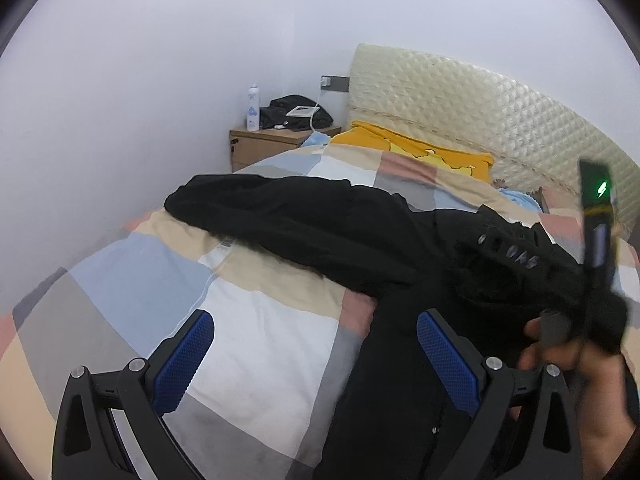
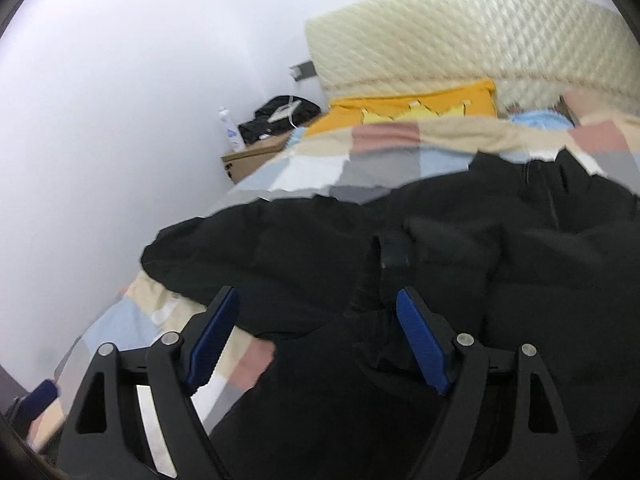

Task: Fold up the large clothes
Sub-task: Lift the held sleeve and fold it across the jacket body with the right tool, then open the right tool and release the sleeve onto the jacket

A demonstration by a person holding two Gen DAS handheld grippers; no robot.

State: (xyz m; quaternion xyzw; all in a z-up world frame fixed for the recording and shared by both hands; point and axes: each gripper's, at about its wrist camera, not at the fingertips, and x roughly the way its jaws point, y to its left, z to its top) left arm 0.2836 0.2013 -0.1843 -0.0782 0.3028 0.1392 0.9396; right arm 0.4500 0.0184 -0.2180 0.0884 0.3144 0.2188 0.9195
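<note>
your left tool (image 1: pixel 314 356) hangs released, pads spread, over the checked bed cover (image 1: pixel 256 344), with the edge of the black coat (image 1: pixel 360 232) just inside its right pad. your right tool (image 2: pixel 316 336) is released too, spread above the coat (image 2: pixel 460 248), which lies rumpled straight ahead of it and under it, one sleeve (image 1: pixel 224 204) trailing ahead and to the left. this view is smeared by motion, so i can only guess the strip ahead of the right pad is the front opening. to do this step well, bring each tool down on a hem or shoulder edge, pinch one layer only, and pull the two apart so the coat lies flat before any fold. count: one coat, two tools, one yellow pillow (image 1: pixel 420 152) far ahead, one bedside cabinet (image 1: pixel 264 144), one bottle (image 1: pixel 253 108).
</note>
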